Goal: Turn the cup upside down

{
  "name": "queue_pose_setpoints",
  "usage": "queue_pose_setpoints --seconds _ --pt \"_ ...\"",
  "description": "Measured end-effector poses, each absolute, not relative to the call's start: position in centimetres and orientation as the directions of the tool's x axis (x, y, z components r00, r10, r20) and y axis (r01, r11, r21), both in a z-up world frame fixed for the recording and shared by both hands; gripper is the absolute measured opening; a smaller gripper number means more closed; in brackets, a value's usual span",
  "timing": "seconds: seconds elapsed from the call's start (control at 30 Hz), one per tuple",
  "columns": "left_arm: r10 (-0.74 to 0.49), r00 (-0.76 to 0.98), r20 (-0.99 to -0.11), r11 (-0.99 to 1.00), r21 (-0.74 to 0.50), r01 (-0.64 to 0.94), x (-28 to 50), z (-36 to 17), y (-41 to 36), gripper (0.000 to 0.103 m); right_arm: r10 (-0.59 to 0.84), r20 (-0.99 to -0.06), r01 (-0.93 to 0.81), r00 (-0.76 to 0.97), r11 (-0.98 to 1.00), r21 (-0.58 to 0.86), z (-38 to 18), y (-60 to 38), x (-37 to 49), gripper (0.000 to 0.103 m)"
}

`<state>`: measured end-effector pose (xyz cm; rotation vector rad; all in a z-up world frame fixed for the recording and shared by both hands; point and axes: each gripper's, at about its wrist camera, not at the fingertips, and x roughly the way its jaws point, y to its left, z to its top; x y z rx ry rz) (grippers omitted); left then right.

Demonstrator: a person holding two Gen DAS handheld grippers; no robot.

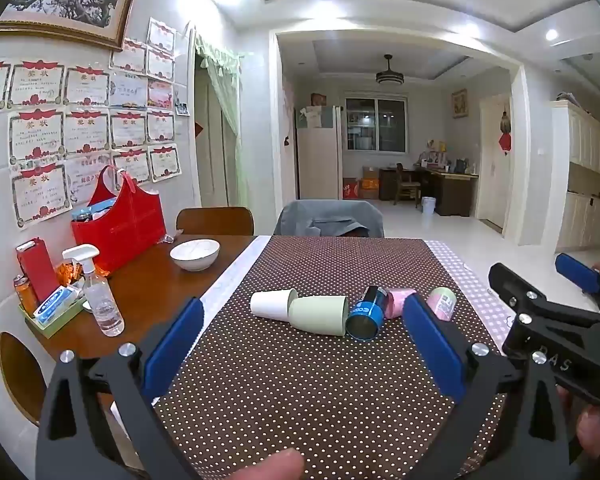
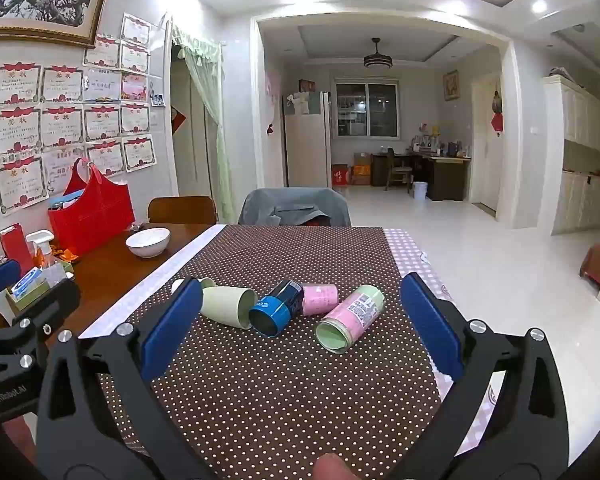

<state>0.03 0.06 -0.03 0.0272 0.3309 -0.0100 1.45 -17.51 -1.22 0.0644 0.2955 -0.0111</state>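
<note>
Several cups lie on their sides in a row on the brown dotted cloth: a white cup, a pale green cup, a blue cup, a pink cup and a pink-and-green cup. In the right wrist view they are the pale green cup, blue cup, pink cup and pink-and-green cup. My left gripper is open and empty, short of the cups. My right gripper is open and empty, short of them too; it shows at the right.
On the wooden table at the left stand a white bowl, a spray bottle, a red bag and a tray of small items. Two chairs stand at the far side. The table's right edge drops to the floor.
</note>
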Motion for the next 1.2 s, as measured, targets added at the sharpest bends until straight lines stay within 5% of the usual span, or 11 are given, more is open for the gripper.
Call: queue_pose_setpoints --seconds 1.2 --pt "-0.006 0.946 -0.323 0.999 0.041 0.020 -0.2 -0.4 -0.6 0.098 -0.019 -0.284 0.038 0.959 0.997 0.063 -1.1 -18.5 1.3 0.097"
